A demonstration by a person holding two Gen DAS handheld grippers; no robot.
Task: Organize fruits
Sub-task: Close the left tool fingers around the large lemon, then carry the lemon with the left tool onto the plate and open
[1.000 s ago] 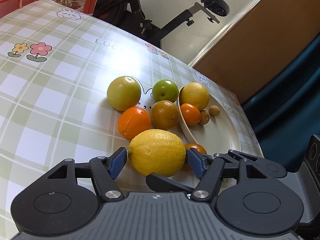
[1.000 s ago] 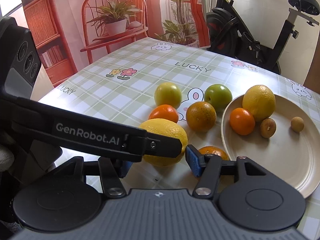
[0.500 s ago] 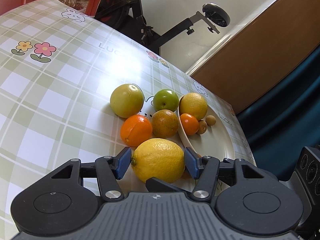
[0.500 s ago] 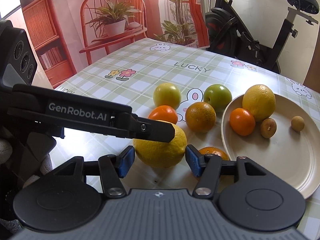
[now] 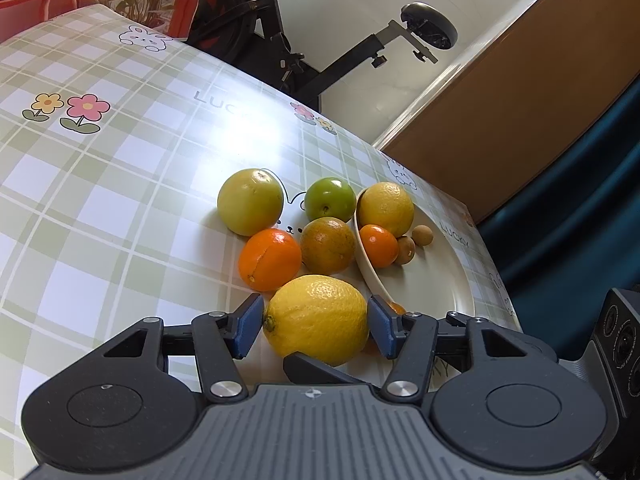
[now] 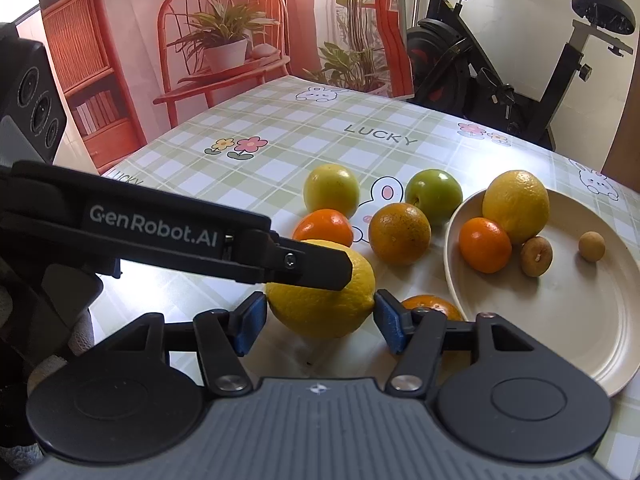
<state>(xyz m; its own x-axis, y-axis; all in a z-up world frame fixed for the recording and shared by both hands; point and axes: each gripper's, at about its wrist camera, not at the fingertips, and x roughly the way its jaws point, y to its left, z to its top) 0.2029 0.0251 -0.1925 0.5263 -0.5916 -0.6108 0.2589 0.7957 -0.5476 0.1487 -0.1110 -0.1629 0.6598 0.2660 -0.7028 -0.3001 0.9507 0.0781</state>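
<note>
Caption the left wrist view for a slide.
Left gripper shut on a large lemon beside the fruit plate.

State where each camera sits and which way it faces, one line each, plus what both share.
Left wrist: on the left claw, looking down across the table at the plate; its jaws, just closing, grip the large lemon.
Right wrist: on the right claw, looking down at the same plate; its jaws flank that lemon, contact unclear; the left claw crosses in front.
Shared: lemon, plate, exercise bike.
</note>
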